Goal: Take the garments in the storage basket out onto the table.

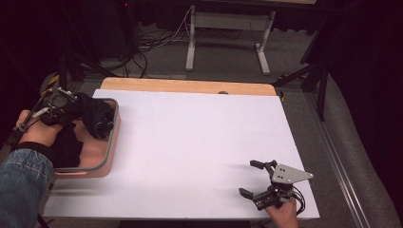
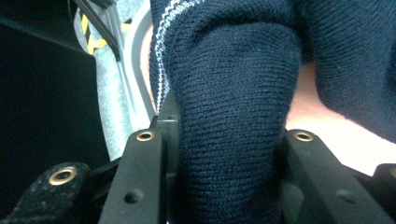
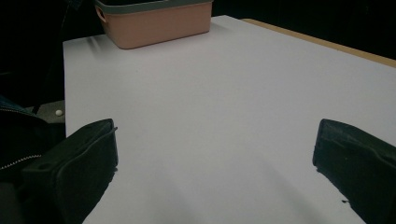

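A dark navy knitted garment [image 2: 233, 84] with a thin white stripe near its edge bulges up between my left gripper's [image 2: 224, 140] two black jaws, which are shut on a fold of it. In the high view my left gripper [image 1: 78, 111] holds the garment [image 1: 95, 116] above a pink basket [image 1: 113, 137] with a grey rim at the table's left edge; more dark cloth lies inside the basket. My right gripper [image 1: 249, 178] rests near the front right corner of the white table [image 1: 199, 137]. Its jaws are open and nothing is between them [image 3: 215, 135].
The pink basket [image 3: 159, 21] stands far across the white surface in the right gripper view. A wooden strip [image 1: 190, 85] runs along the table's far edge. Beyond it are a white metal stand [image 1: 228, 28] and cables on the grey floor.
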A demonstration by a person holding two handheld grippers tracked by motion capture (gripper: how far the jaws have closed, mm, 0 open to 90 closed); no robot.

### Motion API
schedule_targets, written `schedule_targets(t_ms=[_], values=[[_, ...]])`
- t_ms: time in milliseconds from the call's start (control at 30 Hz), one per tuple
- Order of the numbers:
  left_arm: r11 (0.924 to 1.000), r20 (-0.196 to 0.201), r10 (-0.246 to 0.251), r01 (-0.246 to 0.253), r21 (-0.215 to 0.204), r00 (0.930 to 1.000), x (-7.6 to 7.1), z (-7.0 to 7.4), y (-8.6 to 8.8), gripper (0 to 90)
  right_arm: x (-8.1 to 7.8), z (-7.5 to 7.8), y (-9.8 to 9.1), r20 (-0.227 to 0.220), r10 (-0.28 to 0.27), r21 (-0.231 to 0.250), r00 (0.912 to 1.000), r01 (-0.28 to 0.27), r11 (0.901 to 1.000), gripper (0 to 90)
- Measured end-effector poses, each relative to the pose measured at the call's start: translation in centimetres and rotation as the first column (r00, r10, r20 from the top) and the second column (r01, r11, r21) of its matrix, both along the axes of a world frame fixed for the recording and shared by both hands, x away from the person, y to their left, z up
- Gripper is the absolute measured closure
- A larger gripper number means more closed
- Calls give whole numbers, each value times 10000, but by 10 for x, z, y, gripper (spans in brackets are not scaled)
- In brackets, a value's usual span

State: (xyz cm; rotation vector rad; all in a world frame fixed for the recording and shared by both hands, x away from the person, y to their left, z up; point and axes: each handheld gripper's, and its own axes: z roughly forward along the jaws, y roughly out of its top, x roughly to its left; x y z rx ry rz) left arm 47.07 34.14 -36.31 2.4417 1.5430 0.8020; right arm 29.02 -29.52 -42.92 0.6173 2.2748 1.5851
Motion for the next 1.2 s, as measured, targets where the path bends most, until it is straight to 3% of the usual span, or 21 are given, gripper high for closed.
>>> schedule_targets(t_ms=[100,133,533,667,967,1167,1200], values=[[9998,323,26,-20,-197,9995,-3,7,2,648,0,0,0,4,-10,13,10000,10,10000,7],[9995,600,-30,49,-313,9982,-6,14,3,648,0,0,0,-5,-4,6,10000,4,10000,7],[9964,1385,-255,364,-768,9900,-16,43,3,646,1,-1,1,-44,18,-29,10000,-18,10000,7],[9936,1843,-338,529,-999,9823,-20,52,1,646,1,-1,0,-15,13,-1,10000,-13,10000,7],[9873,2450,-522,869,-1331,9681,-27,63,-6,646,1,-1,0,9,15,11,10000,-15,10000,7],[9783,2969,-818,1336,-1586,9514,-33,76,-15,647,1,-1,0,9,15,16,10000,-15,10000,7],[9783,2969,-818,1336,-1586,9514,-33,76,-15,646,1,-1,0,9,15,16,10000,-15,10000,7]])
